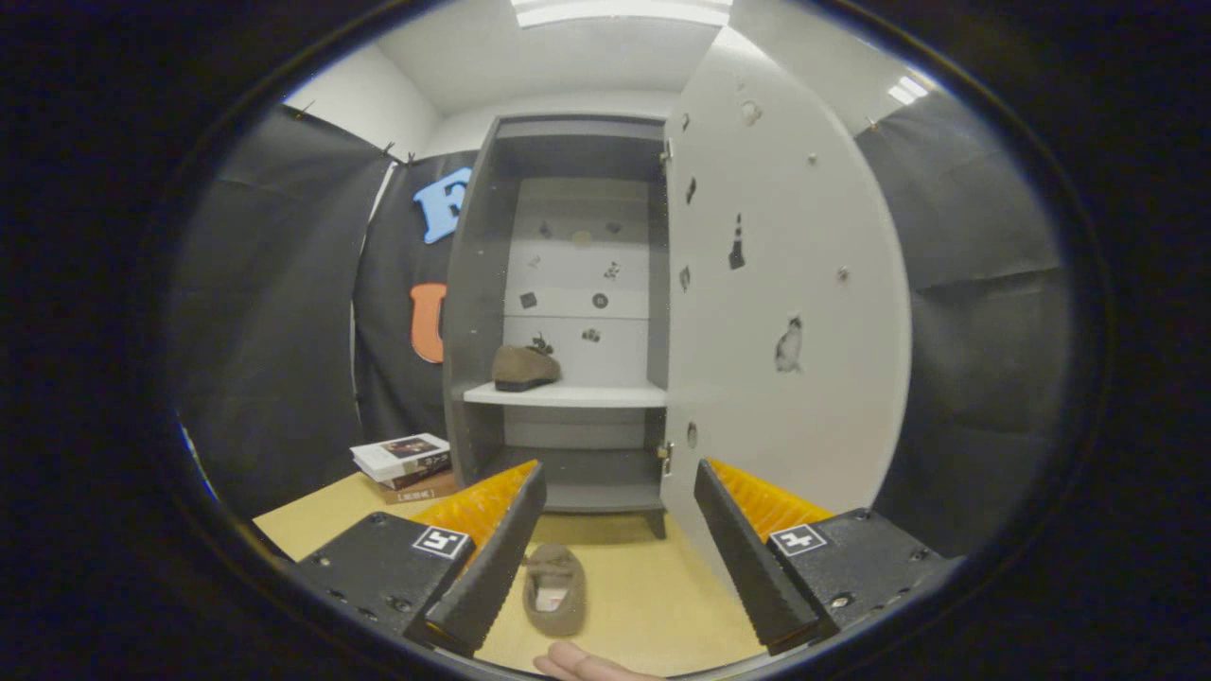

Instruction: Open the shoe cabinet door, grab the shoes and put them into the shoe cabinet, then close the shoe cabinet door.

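Note:
The grey shoe cabinet (pixel 473 312) stands ahead with its white door (pixel 785 284) swung wide open to the right. One brown shoe (pixel 523 367) rests on the white middle shelf (pixel 577 395), at its left end. A second brown shoe (pixel 554 588) lies on the tan floor in front of the cabinet, between my fingers and closer to the left one. My gripper (pixel 620 506) is open, held above the floor, with nothing between its fingers.
A short stack of books (pixel 405 465) lies on the floor left of the cabinet. A person's fingertip (pixel 577 662) shows near the floor shoe's heel. The open door stands close beyond my right finger (pixel 747 558).

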